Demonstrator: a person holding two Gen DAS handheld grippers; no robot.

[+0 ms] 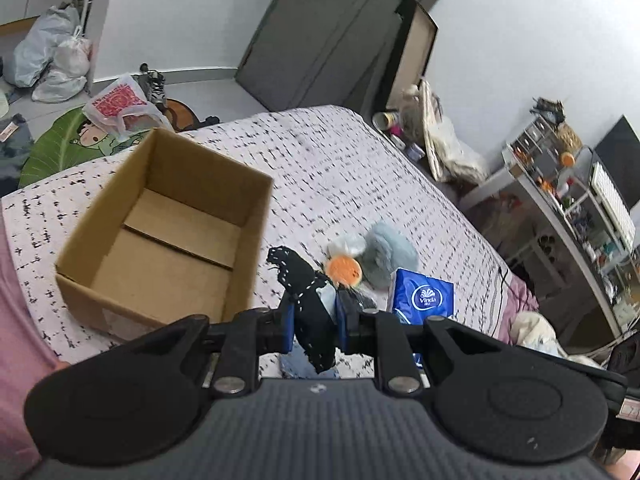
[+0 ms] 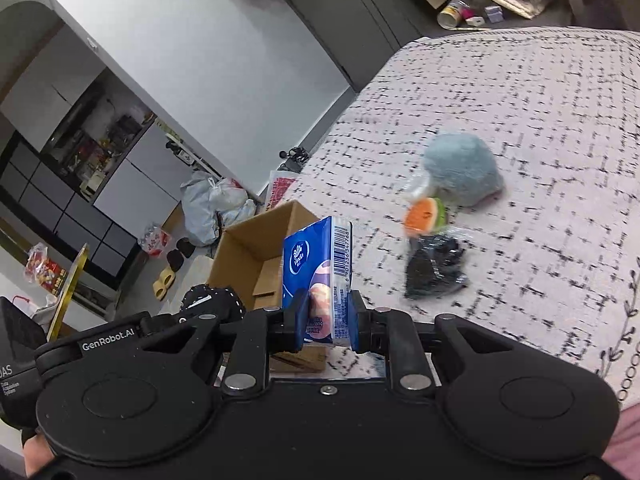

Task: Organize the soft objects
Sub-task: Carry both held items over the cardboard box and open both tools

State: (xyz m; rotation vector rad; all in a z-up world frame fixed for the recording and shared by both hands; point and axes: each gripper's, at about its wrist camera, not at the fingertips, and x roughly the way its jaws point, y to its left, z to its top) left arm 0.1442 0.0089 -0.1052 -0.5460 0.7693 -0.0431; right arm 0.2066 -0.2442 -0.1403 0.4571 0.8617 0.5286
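Observation:
My left gripper (image 1: pixel 315 316) is shut on a black cloth with white stitching (image 1: pixel 306 292), held above the bed just right of an open, empty cardboard box (image 1: pixel 160 236). My right gripper (image 2: pixel 325 320) is shut on a blue Vinda tissue pack (image 2: pixel 316 276), held upright in the air; the pack also shows in the left wrist view (image 1: pixel 424 300). On the bed lie a blue-grey plush (image 2: pixel 460 168), an orange and green round toy (image 2: pixel 424 216) and a black item in clear wrap (image 2: pixel 434 268). The plush (image 1: pixel 388 256) and orange toy (image 1: pixel 344 270) also show in the left wrist view.
The bed has a pale cover with black dashes (image 1: pixel 360 168). The box shows in the right wrist view (image 2: pixel 256 252) near the bed's edge. Plastic bags (image 1: pixel 52 60) lie on the floor beyond. A shelf unit (image 1: pixel 580 200) stands right of the bed.

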